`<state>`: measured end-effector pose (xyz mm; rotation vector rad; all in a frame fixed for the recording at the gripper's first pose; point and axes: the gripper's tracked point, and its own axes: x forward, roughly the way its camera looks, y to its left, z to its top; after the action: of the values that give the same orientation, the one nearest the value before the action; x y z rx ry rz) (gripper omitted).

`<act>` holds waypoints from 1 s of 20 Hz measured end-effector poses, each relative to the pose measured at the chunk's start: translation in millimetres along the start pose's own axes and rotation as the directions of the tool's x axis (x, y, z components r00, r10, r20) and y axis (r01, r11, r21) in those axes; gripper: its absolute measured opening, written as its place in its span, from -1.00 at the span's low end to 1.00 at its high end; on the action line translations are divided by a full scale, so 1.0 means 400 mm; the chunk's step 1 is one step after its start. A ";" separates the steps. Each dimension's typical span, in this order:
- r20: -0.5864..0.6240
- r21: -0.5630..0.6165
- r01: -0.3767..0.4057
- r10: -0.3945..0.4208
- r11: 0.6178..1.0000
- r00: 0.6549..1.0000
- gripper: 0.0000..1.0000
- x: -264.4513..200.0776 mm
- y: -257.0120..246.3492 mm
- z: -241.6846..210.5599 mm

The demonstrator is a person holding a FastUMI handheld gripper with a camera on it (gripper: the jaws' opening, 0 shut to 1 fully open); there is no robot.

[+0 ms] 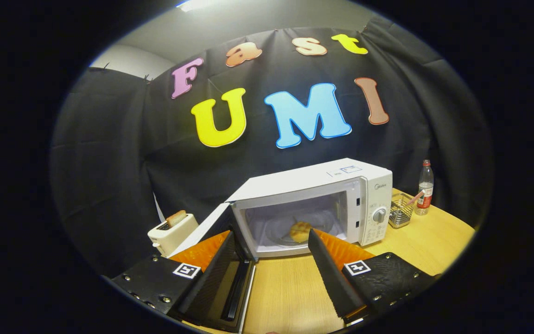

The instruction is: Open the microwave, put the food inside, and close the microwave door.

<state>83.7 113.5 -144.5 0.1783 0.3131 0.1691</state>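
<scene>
Wooden table [290,287] carries everything, pale top running under the gripper and out to the right. White microwave [313,204] sits on it toward the back, just ahead of the fingers, w/ door [216,241] swung wide open to the left; door's dark inner face lies close by the left finger, overlapping it in view. Control panel w/ a round knob [379,215] is on the microwave's right side. Cavity is lit & shows the glass turntable; food [300,231], a golden-brown bun-like piece, rests on that plate inside, beyond the fingertips & apart from them. Gripper [271,241] hangs in front of the opening, jaws released & spread wide, nothing between them but bare tabletop & the oven mouth; black fingers [329,273] w/ orange backing, square marker tags on both mounts. Left of the microwave, near the open door, a cream toaster [172,232] w/ a slice sticking up from its slot. Right of the microwave, a small wire basket [401,211] on the table, & just beside that a clear plastic bottle [425,188] w/ red cap & label, standing upright.
</scene>
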 end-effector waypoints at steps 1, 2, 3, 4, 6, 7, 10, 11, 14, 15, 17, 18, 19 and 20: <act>0.003 -0.001 -0.011 0.011 1.000 1.000 0.94 -0.019 0.020 0.000; 0.006 -0.002 -0.023 0.023 1.000 1.000 0.94 -0.040 0.041 -0.002; 0.008 -0.005 -0.036 0.036 0.999 0.999 0.94 -0.062 0.061 -0.004; 0.010 -0.013 -0.050 0.051 0.999 0.999 0.94 -0.081 0.086 -0.007; 0.011 -0.038 -0.082 0.082 0.996 0.997 0.94 -0.114 0.133 -0.016; 0.011 -0.055 -0.099 0.099 0.994 0.995 0.94 -0.130 0.158 -0.017; 0.005 -0.089 -0.156 0.157 0.984 0.988 0.94 -0.165 0.231 -0.030; 0.004 -0.092 -0.178 0.179 0.980 0.984 0.94 -0.176 0.258 -0.033; 0.000 -0.098 -0.245 0.247 0.964 0.969 0.94 -0.206 0.340 -0.040; -0.003 -0.106 -0.268 0.269 0.957 0.963 0.94 -0.215 0.368 -0.043; -0.017 -0.123 -0.317 0.317 0.941 0.948 0.94 -0.232 0.423 -0.053; -0.027 -0.127 -0.339 0.338 0.932 0.941 0.94 -0.240 0.444 -0.066; -0.038 -0.124 -0.360 0.358 0.925 0.933 0.94 -0.249 0.467 -0.077; -0.052 -0.114 -0.386 0.383 0.915 0.922 0.94 -0.256 0.492 -0.093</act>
<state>-51.3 290.3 -110.3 0.1143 0.2924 0.5813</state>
